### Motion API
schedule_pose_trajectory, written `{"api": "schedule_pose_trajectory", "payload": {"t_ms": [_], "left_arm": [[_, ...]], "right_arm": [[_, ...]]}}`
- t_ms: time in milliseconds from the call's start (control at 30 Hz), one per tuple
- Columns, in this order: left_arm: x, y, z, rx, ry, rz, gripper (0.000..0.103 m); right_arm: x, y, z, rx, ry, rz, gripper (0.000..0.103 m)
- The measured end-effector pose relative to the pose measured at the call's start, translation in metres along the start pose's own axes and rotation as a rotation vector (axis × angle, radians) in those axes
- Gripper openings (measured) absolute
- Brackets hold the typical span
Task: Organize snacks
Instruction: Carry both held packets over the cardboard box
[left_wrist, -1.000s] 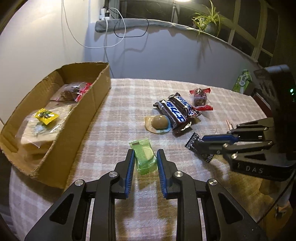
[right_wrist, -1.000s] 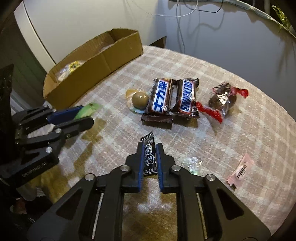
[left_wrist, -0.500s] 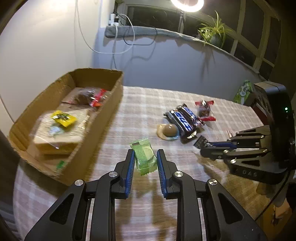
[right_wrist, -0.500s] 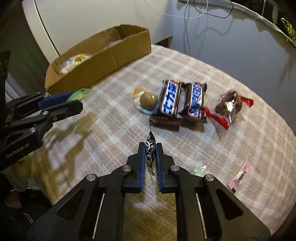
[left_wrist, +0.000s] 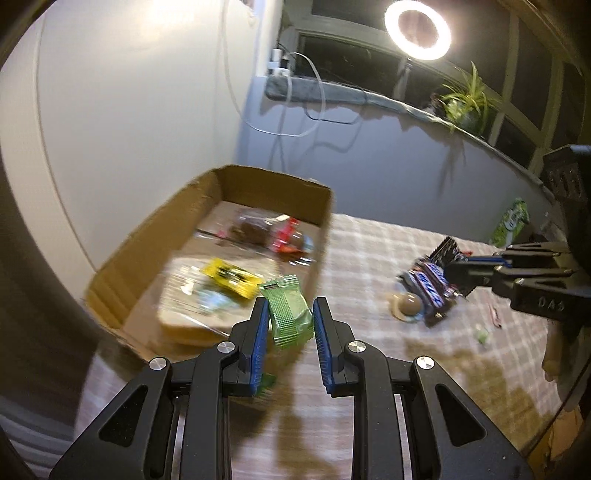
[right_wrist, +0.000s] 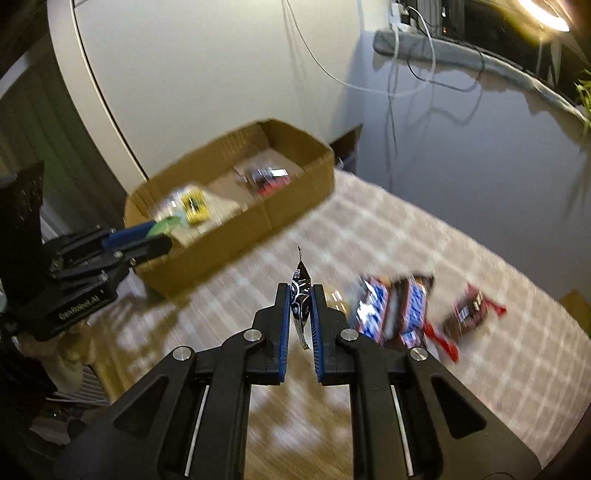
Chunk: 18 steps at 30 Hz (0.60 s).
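My left gripper (left_wrist: 289, 314) is shut on a green wrapped snack (left_wrist: 287, 314) and holds it in the air at the near right edge of the cardboard box (left_wrist: 136, 254). It also shows in the right wrist view (right_wrist: 147, 236), over the box's near end. My right gripper (right_wrist: 299, 299) is shut on a small black sachet (right_wrist: 300, 295), lifted above the checked tablecloth (right_wrist: 480, 295). It shows in the left wrist view (left_wrist: 465, 269) above the Snickers bars (left_wrist: 428, 288).
The box holds a clear bag with a yellow packet (left_wrist: 229, 277) and a brown and red wrapped snack (left_wrist: 273, 234). On the cloth lie a round brown candy (left_wrist: 408, 304), a red-ended wrapped snack (right_wrist: 469, 314) and a small green scrap (left_wrist: 482, 334).
Both grippers have risen and moved left toward the box with their snacks. The left one now reaches the box's edge. The views are blurred by motion.
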<state>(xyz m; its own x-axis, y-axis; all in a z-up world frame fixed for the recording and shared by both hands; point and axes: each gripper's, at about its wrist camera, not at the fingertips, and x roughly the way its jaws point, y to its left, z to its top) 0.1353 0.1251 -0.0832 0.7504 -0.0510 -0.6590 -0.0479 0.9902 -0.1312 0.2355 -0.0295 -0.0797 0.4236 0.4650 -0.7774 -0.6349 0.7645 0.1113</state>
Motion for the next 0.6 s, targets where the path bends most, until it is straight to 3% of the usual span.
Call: {"api": "schedule_pose_trajectory", "payload": {"t_ms": [267,600], "left_arm": [[0.0,0.03,0.015,-0.01,-0.026,0.044,0.023],[0.008,0.05,0.023,-0.016,-0.034,0.06,0.023]], "right_arm": [[0.023,0.031,0.046,-0.056,-0.026,0.049,0.011],[0.065,0.061,0.077,-0.09,0.004,0.099,0.011]]}}
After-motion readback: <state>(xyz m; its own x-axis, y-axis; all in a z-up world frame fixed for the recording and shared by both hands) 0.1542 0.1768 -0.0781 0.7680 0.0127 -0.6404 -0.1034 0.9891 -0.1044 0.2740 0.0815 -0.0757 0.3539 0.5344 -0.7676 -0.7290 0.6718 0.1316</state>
